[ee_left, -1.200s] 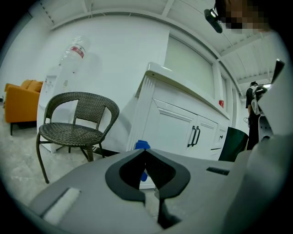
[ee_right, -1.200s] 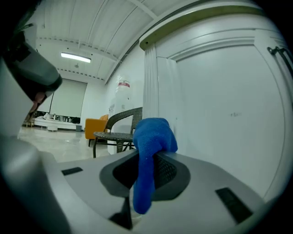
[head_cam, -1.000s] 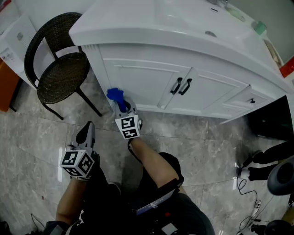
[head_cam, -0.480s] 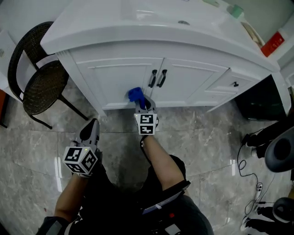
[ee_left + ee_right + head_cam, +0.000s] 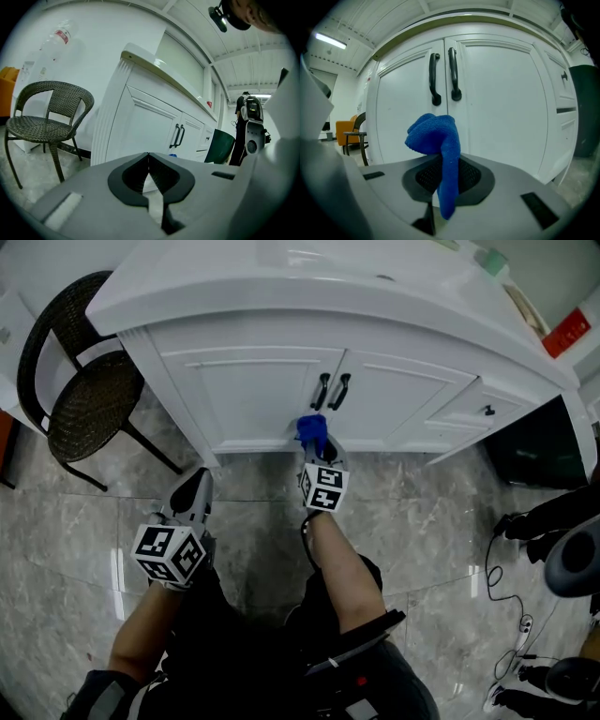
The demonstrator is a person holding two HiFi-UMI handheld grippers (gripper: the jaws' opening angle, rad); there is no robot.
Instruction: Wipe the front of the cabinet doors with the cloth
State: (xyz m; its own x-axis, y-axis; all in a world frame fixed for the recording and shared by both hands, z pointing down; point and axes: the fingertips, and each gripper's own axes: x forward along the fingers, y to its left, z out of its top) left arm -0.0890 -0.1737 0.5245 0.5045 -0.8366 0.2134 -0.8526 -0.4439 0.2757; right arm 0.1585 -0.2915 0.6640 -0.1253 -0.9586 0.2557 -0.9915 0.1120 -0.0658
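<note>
Since 0.5 s ago, right tongs point(image 5: 315, 446) moved rightward toward the door seam. Left tongs point(image 5: 193, 495) sit back over the floor point(image 5: 75, 549), jaws together, nothing between. Right tongs clamp the blue cloth point(image 5: 311, 427), bunched above the jaws, at the lower edge of the cabinet doors point(image 5: 253, 399), under 2 black handles point(image 5: 331, 390); contact not discernible. Wicker chair point(image 5: 84, 399) stands left of the cabinet.
</note>
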